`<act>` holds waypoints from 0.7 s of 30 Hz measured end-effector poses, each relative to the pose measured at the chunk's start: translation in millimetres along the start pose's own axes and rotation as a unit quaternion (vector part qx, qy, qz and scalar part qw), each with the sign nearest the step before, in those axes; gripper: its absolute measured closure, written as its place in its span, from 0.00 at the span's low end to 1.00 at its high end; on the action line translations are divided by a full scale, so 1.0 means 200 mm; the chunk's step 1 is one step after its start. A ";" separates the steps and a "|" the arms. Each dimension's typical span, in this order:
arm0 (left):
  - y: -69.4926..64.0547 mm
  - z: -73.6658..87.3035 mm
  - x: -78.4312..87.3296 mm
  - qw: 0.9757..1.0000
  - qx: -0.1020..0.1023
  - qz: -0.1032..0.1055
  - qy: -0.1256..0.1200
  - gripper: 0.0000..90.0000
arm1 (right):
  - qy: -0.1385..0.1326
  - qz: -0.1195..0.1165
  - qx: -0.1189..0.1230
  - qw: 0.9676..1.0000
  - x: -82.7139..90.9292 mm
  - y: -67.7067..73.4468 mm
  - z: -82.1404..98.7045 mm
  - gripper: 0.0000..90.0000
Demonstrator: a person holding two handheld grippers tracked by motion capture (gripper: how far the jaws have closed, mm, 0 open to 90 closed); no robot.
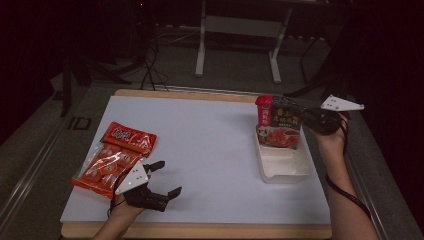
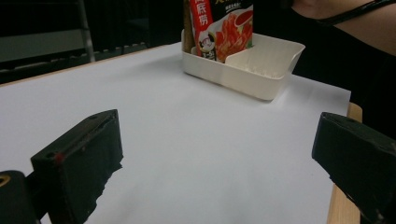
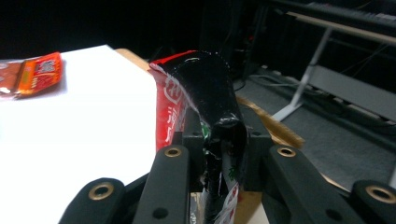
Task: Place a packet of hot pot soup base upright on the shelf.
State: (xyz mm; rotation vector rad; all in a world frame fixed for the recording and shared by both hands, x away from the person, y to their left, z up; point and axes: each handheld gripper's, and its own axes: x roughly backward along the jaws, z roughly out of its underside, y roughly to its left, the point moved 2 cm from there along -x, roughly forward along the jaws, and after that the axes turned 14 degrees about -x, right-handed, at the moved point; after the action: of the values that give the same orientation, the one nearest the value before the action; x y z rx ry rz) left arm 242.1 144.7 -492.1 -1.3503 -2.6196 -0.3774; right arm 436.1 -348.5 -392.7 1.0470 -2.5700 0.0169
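Right hand-held gripper (image 1: 306, 120): clamped on the upright seasoning packet (image 1: 281, 127), standing in the white tray (image 1: 286, 169).
Left hand-held gripper (image 1: 161, 177): jaws apart, empty; red sachet pack (image 1: 116, 156) just beside it, to its left.

You had two orange-red snack packets (image 1: 112, 157) lying at the left of the frame, one overlapping the other. There was one white tray (image 1: 285, 162) at the right, with one dark sauce pouch (image 1: 280, 122) standing upright in its far end. You worked with two tongs: the left tongs (image 1: 162, 177) at lower left and the right tongs (image 1: 307, 120) at upper right.
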 end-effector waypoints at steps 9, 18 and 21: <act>0.01 0.00 0.00 1.000 0.001 -0.001 0.000 0.03 | 0.000 -0.015 -0.039 0.999 -0.01 -0.05 0.11 0.84; 0.00 0.00 0.00 1.000 -0.002 0.002 -0.001 0.03 | 0.022 -0.009 -0.079 0.997 0.02 -0.02 0.10 0.64; 0.00 0.01 0.01 1.000 0.001 0.002 0.001 0.03 | 0.023 -0.012 -0.074 0.997 0.02 0.01 0.09 0.56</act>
State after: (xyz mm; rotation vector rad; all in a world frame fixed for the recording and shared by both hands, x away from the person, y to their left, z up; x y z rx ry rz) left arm 242.0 146.6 -492.8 -1.3530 -2.6156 -0.3763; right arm 425.6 -351.7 -407.3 1.0101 -2.4743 -0.1499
